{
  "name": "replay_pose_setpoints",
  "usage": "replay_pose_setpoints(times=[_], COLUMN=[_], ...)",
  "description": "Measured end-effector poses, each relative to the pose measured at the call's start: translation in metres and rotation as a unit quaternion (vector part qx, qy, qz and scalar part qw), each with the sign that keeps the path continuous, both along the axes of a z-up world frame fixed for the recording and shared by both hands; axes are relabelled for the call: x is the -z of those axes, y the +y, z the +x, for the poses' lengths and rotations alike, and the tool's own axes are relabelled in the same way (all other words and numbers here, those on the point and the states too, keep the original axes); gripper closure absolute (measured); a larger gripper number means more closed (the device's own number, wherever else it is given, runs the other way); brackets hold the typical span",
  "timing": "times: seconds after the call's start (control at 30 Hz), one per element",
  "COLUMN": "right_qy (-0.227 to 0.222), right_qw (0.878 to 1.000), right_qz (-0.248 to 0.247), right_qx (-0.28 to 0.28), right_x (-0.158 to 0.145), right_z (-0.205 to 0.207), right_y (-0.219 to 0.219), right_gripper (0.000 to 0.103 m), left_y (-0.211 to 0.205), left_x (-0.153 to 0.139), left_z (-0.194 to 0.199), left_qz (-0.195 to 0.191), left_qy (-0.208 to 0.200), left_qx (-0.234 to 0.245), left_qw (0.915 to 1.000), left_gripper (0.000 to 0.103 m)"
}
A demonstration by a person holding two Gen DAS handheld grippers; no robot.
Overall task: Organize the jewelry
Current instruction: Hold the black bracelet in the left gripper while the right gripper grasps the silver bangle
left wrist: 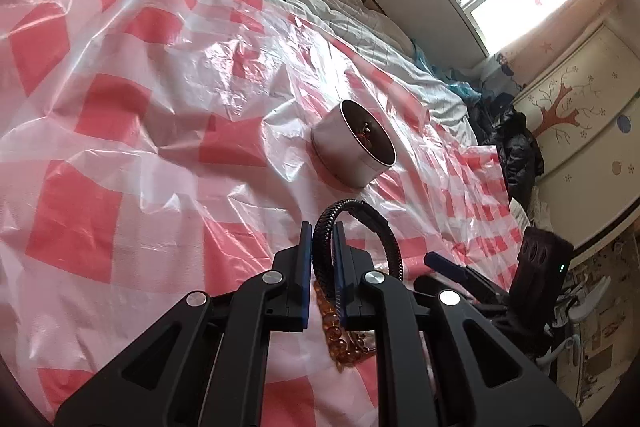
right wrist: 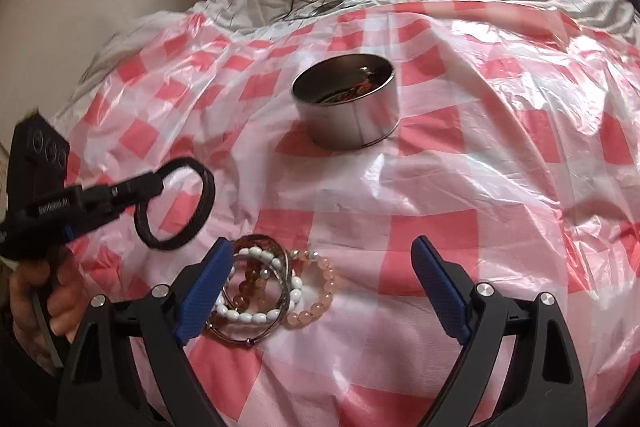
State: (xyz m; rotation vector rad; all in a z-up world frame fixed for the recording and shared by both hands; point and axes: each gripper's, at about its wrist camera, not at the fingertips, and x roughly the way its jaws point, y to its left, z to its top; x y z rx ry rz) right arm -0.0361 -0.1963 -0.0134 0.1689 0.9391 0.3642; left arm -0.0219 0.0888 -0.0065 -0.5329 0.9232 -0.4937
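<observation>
Bracelet (left wrist: 357, 243), black braid, pinched in left hand-held gripper (left wrist: 323, 259) low in frame, tin (left wrist: 352, 143) straight ahead above centre; right hand-held gripper (right wrist: 322, 291) spread wide over bead bracelets (right wrist: 272, 287).

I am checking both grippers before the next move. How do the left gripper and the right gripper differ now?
The left gripper is shut on the black braided bracelet and holds it above the sheet; the right gripper is open and holds nothing. The left points toward the metal tin; the right hangs over the beaded bracelets. Both have blue pads.
</observation>
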Motion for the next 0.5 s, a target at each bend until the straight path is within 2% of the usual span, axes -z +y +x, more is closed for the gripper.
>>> replay_pose_setpoints(times=[0.1, 0.17, 0.3, 0.4, 0.43, 0.5], right_qy=[-0.003, -0.001, 0.004, 0.006, 0.007, -0.002], right_qw=[0.998, 0.996, 0.992, 0.991, 0.990, 0.989], right_qz=[-0.055, -0.074, -0.104, -0.115, -0.117, -0.125], right_qx=[-0.036, -0.049, -0.065, -0.072, -0.075, -0.076], right_x=[0.006, 0.012, 0.022, 0.026, 0.026, 0.024], right_z=[-0.002, -0.003, -0.003, -0.003, -0.004, -0.006], right_y=[0.023, 0.031, 0.041, 0.045, 0.046, 0.047], right_gripper=[0.029, 0.043, 0.049, 0.073, 0.086, 0.089], left_y=[0.004, 0.006, 0.006, 0.007, 0.007, 0.007], left_x=[0.000, 0.000, -0.001, 0.000, -0.001, -0.001], left_z=[0.001, 0.001, 0.001, 0.000, 0.000, -0.001], left_qz=[-0.002, -0.002, -0.001, -0.001, -0.001, -0.002], left_qy=[0.000, -0.001, -0.002, -0.001, -0.001, -0.001], left_qx=[-0.003, -0.003, -0.003, -0.002, -0.002, -0.002], left_qw=[1.0000, 1.0000, 1.0000, 1.0000, 1.0000, 1.0000], left_gripper=[0.094, 0.094, 0.094, 0.094, 0.094, 0.094])
